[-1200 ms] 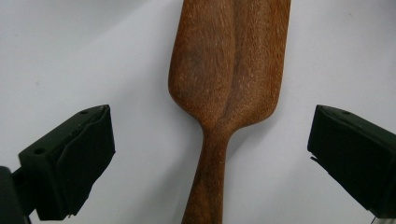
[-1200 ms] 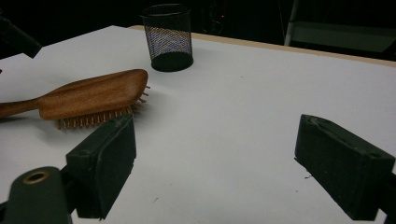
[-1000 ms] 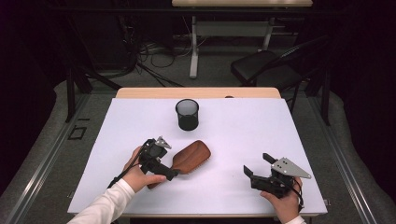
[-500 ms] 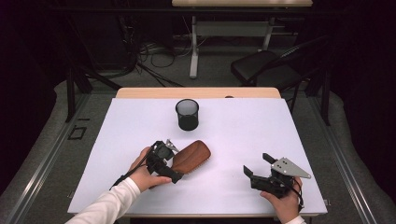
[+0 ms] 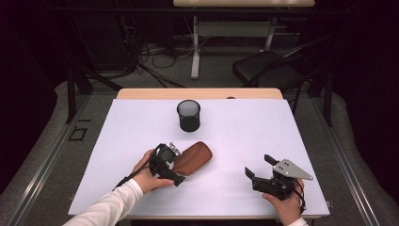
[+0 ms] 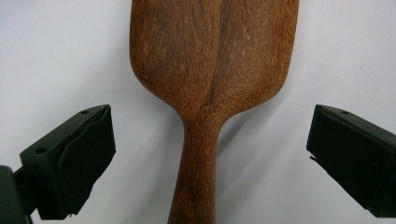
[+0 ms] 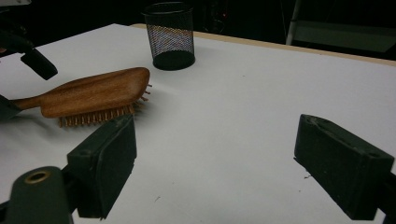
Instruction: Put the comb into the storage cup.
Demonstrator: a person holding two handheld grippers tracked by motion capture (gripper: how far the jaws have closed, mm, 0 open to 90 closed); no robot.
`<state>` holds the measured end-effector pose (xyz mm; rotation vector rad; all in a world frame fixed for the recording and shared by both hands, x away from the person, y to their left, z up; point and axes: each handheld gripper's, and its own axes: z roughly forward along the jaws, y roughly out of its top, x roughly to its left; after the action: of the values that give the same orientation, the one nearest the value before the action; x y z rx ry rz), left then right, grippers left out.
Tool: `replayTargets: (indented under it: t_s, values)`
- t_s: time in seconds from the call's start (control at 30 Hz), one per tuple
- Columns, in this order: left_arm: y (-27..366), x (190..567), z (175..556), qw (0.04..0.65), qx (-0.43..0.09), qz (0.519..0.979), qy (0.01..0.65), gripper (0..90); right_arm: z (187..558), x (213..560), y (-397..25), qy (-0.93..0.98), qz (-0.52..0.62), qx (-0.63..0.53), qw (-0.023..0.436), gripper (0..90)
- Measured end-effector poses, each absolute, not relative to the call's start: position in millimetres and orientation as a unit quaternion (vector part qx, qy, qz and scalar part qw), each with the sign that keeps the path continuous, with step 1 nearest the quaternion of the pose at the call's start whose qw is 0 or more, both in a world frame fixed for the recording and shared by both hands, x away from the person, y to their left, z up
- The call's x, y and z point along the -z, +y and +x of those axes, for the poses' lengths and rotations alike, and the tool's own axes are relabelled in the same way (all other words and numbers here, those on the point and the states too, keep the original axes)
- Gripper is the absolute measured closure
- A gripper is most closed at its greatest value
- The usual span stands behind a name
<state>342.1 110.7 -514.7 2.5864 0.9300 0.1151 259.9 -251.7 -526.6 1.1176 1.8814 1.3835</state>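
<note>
The left tool [image 5: 172, 165] is spread wide, its jaws either side of the wooden hairbrush's [image 6: 212, 70] handle without touching it — the brush lies bristles-down on the worktop [image 5: 244, 132], long axis toward two o'clock. The right tool [image 5: 264, 170], also released, rests well apart at three o'clock.

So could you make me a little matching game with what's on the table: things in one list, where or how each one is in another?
Things:
1. wooden hairbrush
2. black mesh cup
3. left gripper
4. right gripper

States:
A. open, over bare white table near the front right corner
B. standing upright toward the far side of the table
C. lying bristles down, near the middle of the table
D. open, fingers either side of the brush handle, not touching it

Pairs: 1-C, 2-B, 3-D, 4-A
</note>
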Motion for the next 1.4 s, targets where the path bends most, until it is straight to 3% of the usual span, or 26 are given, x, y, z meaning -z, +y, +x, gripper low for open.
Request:
replayTargets:
  t_s: [0.6,0.83,1.13,1.4]
  values:
    - [108.1,518.5,342.1,0.194,-0.036,0.921,0.336,5.5,260.0,527.0,-251.1,0.701,0.414,-0.513,0.273,12.8]
    - [109.9,518.0,343.5,0.202,-0.03,0.916,0.345,13.4,260.0,526.9,-251.1,0.701,0.414,-0.513,0.273,12.8]
    - [109.9,519.1,345.6,0.203,-0.015,0.913,0.355,16.4,260.1,527.1,-251.3,0.701,0.415,-0.512,0.272,12.9]
    - [111.5,518.5,346.7,0.198,-0.011,0.911,0.36,28.4,260.3,527.3,-251.2,0.7,0.415,-0.513,0.272,12.9]
